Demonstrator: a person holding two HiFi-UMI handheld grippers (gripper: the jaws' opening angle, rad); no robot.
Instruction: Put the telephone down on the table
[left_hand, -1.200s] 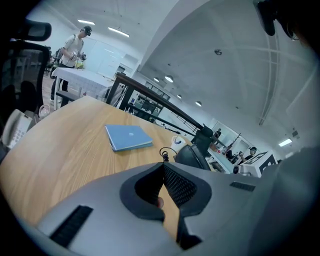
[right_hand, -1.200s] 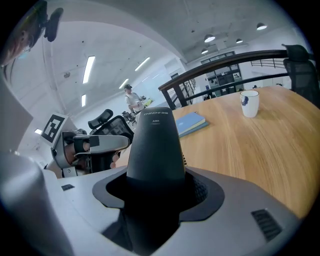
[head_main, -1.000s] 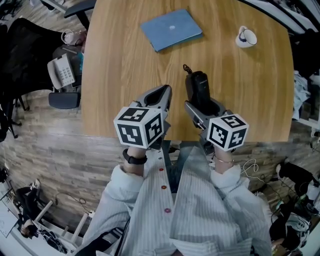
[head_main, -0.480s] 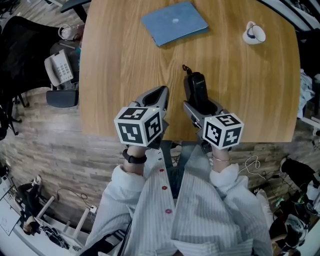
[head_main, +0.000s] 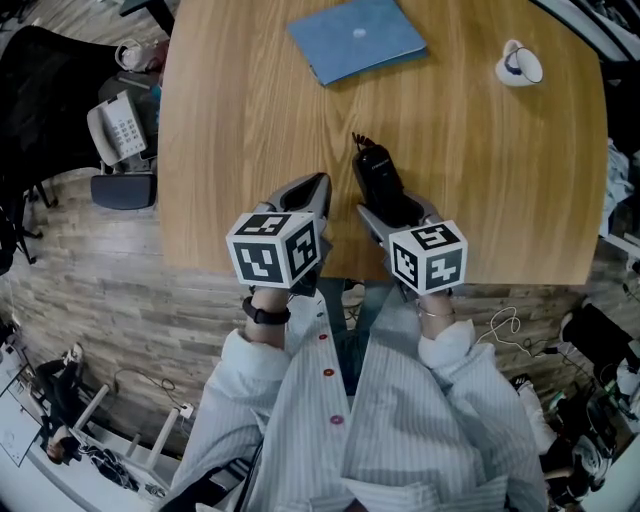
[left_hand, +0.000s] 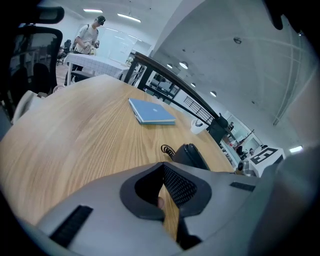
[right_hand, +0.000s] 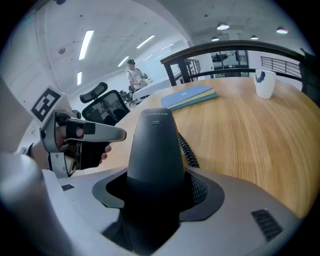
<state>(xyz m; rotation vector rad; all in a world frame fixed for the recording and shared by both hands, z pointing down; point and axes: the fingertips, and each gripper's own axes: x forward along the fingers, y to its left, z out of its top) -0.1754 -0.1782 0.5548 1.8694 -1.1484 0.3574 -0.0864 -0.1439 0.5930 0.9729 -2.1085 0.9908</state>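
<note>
A black telephone handset (head_main: 377, 176) with a coiled cord (right_hand: 186, 147) points away from me over the wooden table (head_main: 240, 120), near its front edge. My right gripper (head_main: 392, 212) is shut on the handset's lower end, and the right gripper view shows the handset (right_hand: 155, 150) filling the space between the jaws. Whether it touches the wood I cannot tell. My left gripper (head_main: 316, 187) hovers just to its left, shut with nothing held; its jaw tips meet in the left gripper view (left_hand: 163, 167). That view also shows the handset (left_hand: 192, 155) to the right.
A blue notebook (head_main: 355, 37) lies at the far middle of the table and a white mug (head_main: 520, 65) stands at the far right. A white desk phone base (head_main: 118, 128) rests on a seat left of the table, beside a black office chair (head_main: 40, 90).
My right gripper has carried the handset a little to the left, closer to the left gripper. The left gripper has hardly moved.
</note>
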